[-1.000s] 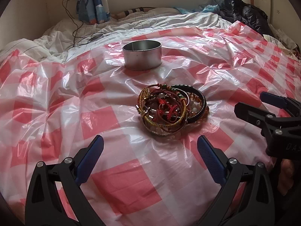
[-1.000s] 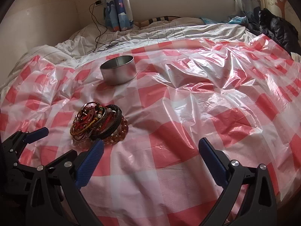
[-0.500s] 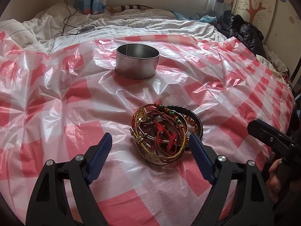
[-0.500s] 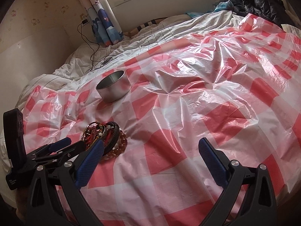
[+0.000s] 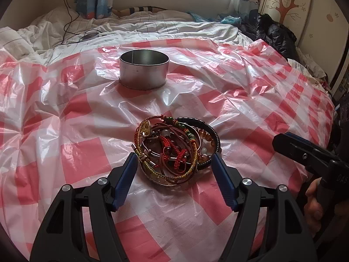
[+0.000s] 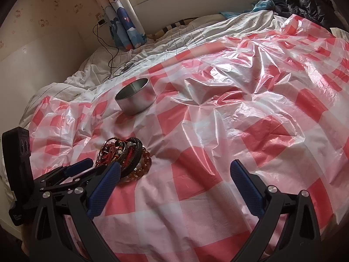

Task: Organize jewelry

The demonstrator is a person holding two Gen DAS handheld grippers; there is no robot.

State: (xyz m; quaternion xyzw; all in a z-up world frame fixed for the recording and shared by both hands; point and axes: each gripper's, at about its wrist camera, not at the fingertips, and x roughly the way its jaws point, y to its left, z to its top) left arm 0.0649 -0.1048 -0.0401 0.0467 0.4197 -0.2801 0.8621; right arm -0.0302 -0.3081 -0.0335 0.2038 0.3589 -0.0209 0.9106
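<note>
A tangled pile of bracelets (image 5: 176,150), red, gold, black and amber, lies on the checked plastic sheet (image 5: 65,131). My left gripper (image 5: 174,158) has come down over the pile's near half. Its jaws are closing, one blue pad (image 5: 128,174) on each flank, close to the outer rings without clearly pressing them. Beyond the pile stands a round metal tin (image 5: 144,72), upright and empty as far as I can see. My right gripper (image 6: 175,164) hangs open over bare sheet, to the right of the bracelets (image 6: 124,157) and the left gripper (image 6: 80,166). The tin (image 6: 135,97) sits further back.
The sheet covers a bed with a rumpled white duvet (image 5: 152,28) behind it. A charger cable (image 5: 69,21) trails at the back left. A black jacket (image 5: 274,35) lies at the back right. A hand (image 5: 314,198) holds the right gripper (image 5: 283,139) at the right edge.
My left gripper has moved forward to the bracelet pile and its jaws have narrowed around it. The right gripper's view has rolled; its jaws stay wide apart.
</note>
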